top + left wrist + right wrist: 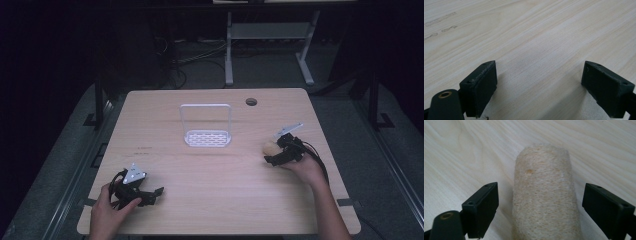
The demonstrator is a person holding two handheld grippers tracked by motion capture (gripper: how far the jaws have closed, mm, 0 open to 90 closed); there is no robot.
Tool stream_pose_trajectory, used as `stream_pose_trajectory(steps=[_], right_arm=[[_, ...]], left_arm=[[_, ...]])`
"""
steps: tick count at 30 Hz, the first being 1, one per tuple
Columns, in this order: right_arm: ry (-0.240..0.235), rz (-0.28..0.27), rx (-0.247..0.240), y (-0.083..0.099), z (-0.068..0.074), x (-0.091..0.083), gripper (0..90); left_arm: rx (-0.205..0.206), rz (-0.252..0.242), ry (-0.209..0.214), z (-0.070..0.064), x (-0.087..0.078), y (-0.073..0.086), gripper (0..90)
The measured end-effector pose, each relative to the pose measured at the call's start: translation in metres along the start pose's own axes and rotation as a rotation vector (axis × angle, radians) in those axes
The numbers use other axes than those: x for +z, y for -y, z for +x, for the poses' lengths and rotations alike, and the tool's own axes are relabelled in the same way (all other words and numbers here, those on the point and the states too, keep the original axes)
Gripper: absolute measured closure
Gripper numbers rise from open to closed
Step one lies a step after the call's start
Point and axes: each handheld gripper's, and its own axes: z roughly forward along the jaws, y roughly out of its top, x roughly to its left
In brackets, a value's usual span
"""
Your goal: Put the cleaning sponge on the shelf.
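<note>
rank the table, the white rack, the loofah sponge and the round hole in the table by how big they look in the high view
1. table
2. white rack
3. loofah sponge, partly hidden by the right tongs
4. round hole
The sponge and the hole look close in size, so their order is unsure.

Both hand-held grippers, left (150,193) and right (270,154), spread wide.

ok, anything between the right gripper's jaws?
Yes: a tan loofah sponge lies between the open right gripper jaws, untouched, in the right gripper view.

Light wooden table (210,190), white rack (206,125) standing mid-table, seemingly loofah roll (544,200) lying right
</note>
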Motion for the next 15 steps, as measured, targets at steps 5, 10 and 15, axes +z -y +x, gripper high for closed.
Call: stream_pose_trajectory(steps=[5,10,15], right_arm=[[0.007,-0.002,0.018,0.0008,-0.002,-0.0015,20.8],[0.013,-0.016,0.024,0.0009,-0.003,-0.0029,28.0],[0.014,-0.027,0.028,0.0015,-0.0035,-0.0055,38.7]], left_arm=[[0.0,0.0,0.0,0.0,0.0,0.0,12.6],[0.0,0.0,0.0,0.0,0.0,0.0,12.7],[0.001,0.0,0.0,0.0,0.0,0.0,12.7]])
